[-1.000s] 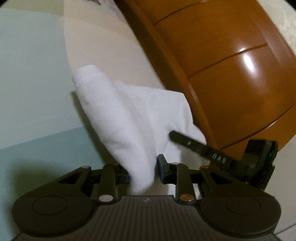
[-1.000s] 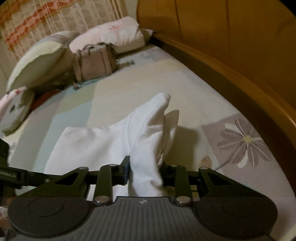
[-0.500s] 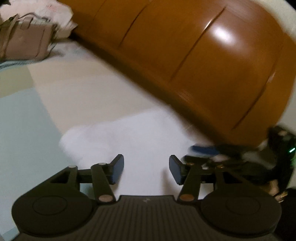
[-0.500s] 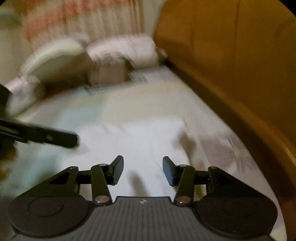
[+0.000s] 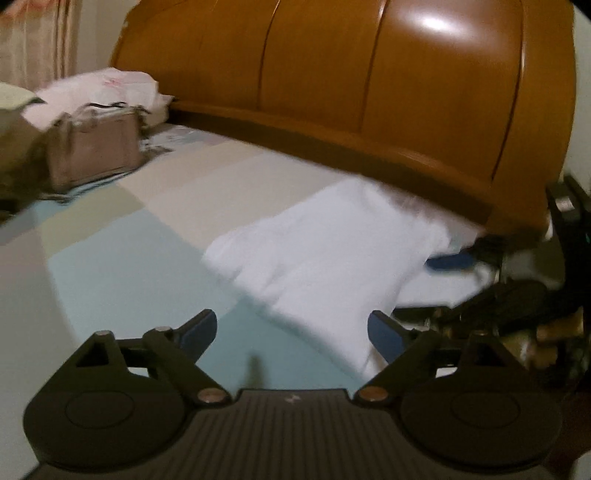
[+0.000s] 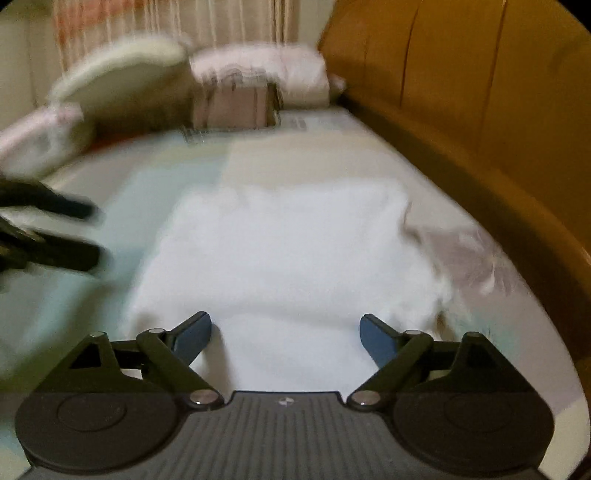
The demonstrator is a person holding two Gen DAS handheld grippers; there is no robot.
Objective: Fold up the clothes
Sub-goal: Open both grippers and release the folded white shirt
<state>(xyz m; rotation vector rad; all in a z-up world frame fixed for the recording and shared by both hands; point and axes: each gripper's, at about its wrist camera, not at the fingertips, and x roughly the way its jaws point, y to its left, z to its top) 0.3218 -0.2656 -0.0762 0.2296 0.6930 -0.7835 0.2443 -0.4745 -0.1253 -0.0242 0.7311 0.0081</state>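
White cotton garment [image 6: 280, 254], folded into a rough rectangle, lies flat on the pastel patchwork bedsheet [image 5: 122, 251] of pale blue, beige and cream blocks, near the curved orange-brown wooden headboard [image 5: 369, 85]. Neither tool holds it. The left gripper [image 5: 291, 334] hovers over the blue patch of sheet with its blue-padded fingers [image 5: 197, 330] spread wide – the near corner of the cloth sits just ahead of the right-hand finger, and whether they touch is lost in the blur. The right gripper [image 6: 284, 332] hangs above the near edge of the same cloth, its fingers [image 6: 376, 339] likewise set far apart with nothing between them but the white fabric below.

In the right wrist view the other tool's dark fingers show at the left edge, beside the garment and apart from it. In the left wrist view the right tool's blue pad and dark frame appear at the far right, next to the cloth's edge.

At the head of the bed – well apart from the folded piece – stand a taupe handbag [image 5: 92, 151], a pale pink pillow [image 5: 107, 88] and a greenish cushion [image 6: 118, 70], with a striped curtain [image 6: 166, 18] behind them
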